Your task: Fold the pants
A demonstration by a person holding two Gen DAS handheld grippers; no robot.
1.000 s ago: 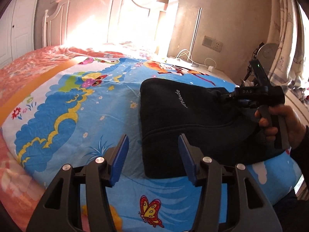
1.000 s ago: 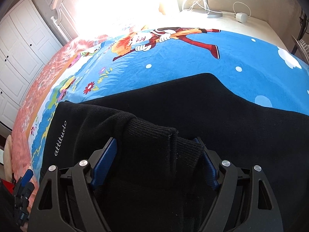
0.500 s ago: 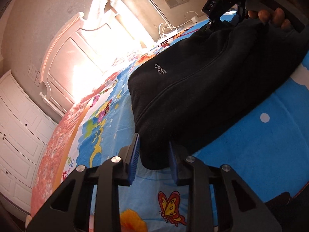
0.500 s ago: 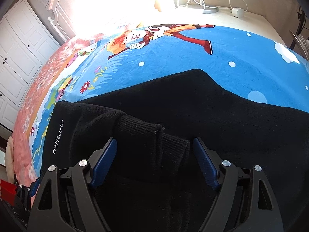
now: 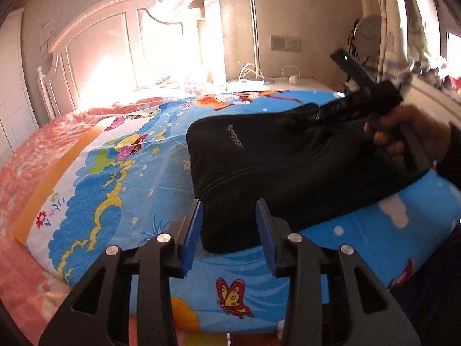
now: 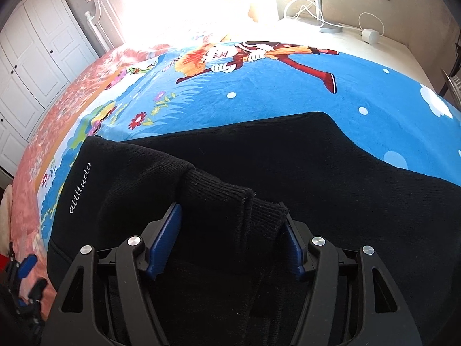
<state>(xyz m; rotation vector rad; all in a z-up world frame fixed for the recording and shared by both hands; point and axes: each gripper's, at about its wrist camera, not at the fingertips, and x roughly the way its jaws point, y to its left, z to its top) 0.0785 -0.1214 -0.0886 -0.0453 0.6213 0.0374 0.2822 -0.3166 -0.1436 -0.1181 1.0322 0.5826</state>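
Observation:
The black pants [image 5: 276,167] lie folded on the blue cartoon bedspread [image 5: 121,178], white lettering on top. My left gripper [image 5: 229,225] is open, its blue pads either side of the near corner of the pants, not pressing it. My right gripper [image 6: 233,239] has its blue pads against a bunched ribbed cuff [image 6: 230,201] of the pants [image 6: 317,178]; the jaws stand fairly wide around the thick cloth. In the left wrist view the right gripper [image 5: 340,109] sits at the far right edge of the pants, held by a hand.
A white headboard [image 5: 121,37] in bright sunlight stands at the far end of the bed. A nightstand [image 6: 360,37] with cables and a lamp base is at the back right. White wardrobe doors [image 6: 37,57] are on the left. A curtain [image 5: 403,28] hangs on the right.
My left gripper closed in on the pants' near corner half a second ago, then opened wider and levelled out. The right gripper stayed on the cuff.

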